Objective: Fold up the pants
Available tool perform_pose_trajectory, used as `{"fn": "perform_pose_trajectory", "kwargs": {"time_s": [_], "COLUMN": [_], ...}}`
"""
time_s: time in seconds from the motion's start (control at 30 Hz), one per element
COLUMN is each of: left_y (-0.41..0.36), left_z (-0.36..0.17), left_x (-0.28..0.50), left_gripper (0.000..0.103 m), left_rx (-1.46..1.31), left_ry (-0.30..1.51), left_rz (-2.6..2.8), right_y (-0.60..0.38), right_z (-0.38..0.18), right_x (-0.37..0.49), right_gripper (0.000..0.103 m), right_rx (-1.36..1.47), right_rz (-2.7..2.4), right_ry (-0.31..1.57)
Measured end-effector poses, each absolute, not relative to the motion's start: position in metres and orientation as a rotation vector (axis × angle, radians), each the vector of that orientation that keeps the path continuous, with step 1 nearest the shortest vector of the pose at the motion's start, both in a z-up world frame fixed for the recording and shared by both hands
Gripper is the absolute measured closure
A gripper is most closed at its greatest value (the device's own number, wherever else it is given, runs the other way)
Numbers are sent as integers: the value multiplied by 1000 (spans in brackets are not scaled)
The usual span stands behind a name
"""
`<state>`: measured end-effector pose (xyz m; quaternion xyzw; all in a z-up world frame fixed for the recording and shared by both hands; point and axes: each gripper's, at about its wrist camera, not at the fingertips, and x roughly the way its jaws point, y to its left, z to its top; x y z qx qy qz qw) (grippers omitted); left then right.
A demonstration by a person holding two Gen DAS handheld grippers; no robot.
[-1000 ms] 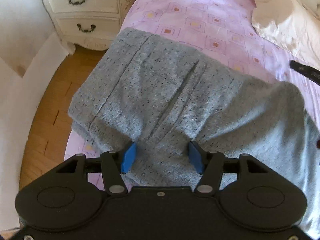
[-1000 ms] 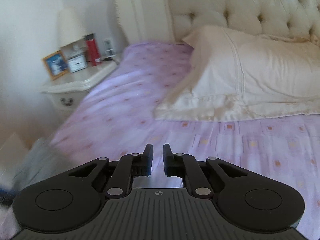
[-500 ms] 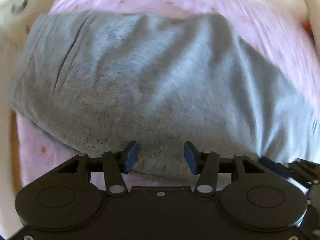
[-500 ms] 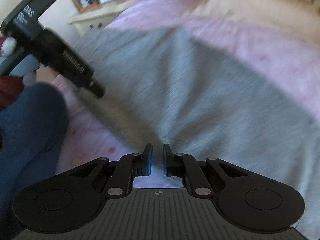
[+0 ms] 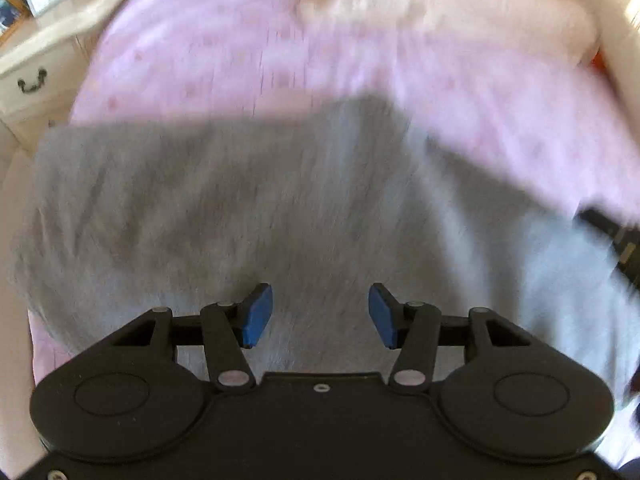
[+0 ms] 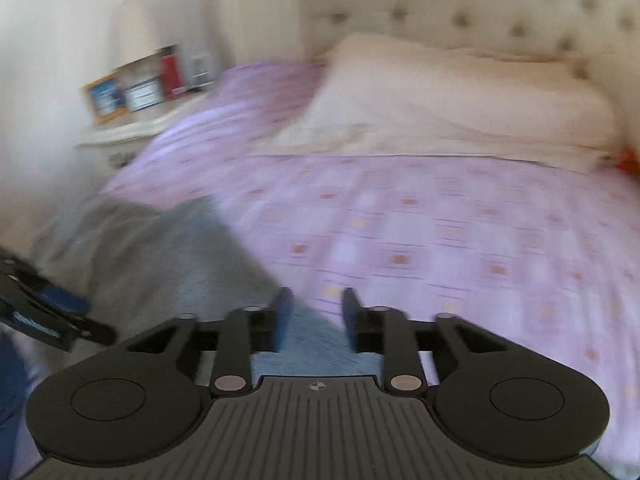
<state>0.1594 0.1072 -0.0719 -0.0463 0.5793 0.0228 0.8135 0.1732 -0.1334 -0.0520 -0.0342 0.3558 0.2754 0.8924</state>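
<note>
I am holding my left hand-held gripper [image 5: 320, 316] steeply down over the grey pants [image 5: 248, 216], which are lying on the pink bed sheet [image 5: 240, 48] and running as a wide band from the left edge of the left wrist frame to its lower right. Its blue pads are standing well apart, with cloth below them but nothing clamped.

My right hand-held gripper [image 6: 316, 318] is sitting at the far end of that band. Its jaws have just been opening and are now apart; a pale corner of the pants is showing in the gap, not pinched as far as the blur lets me judge.

The long axis is lying crosswise to both tools, so each is working its own end, the left one over the wider part. The nightstand [image 6: 132, 128] and pillow [image 6: 460, 100] are lying well beyond the pants.
</note>
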Motion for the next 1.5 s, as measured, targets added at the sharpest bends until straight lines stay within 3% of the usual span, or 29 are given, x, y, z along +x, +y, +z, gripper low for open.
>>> {"fn": "perform_pose_trajectory", "kwargs": {"time_s": [0.17, 0.23, 0.27, 0.57, 0.87, 1.0, 1.13, 1.33, 1.5], "left_y": [92, 96, 99, 93, 94, 95, 102, 113, 124], "left_z": [-84, -85, -85, -84, -83, -81, -71, -49, -68], "left_x": [142, 144, 149, 143, 141, 142, 147, 193, 245], "left_gripper": [41, 39, 39, 37, 37, 37, 46, 46, 46], "left_rx": [47, 13, -1, 10, 8, 6, -62, -202, -293], "left_ry": [1187, 1198, 1202, 1180, 1178, 1183, 1212, 1098, 1086], "left_rz": [24, 33, 34, 40, 37, 36, 11, 30, 89], "right_y": [-115, -113, -110, -92, -123, -134, -132, -115, -125], "right_z": [-59, -60, -58, -67, -74, -55, -44, -62, -80], "right_x": [191, 188, 180, 129, 201, 181, 149, 129, 120], "right_gripper": [72, 97, 101, 101, 99, 99, 99, 99, 99], "right_rx": [-173, -200, -229, -371, -120, -47, -77, -146, -74], "right_rz": [674, 689, 692, 764, 407, 420, 473, 481, 401], "right_ry": [796, 780, 747, 735, 740, 657, 629, 712, 762]}}
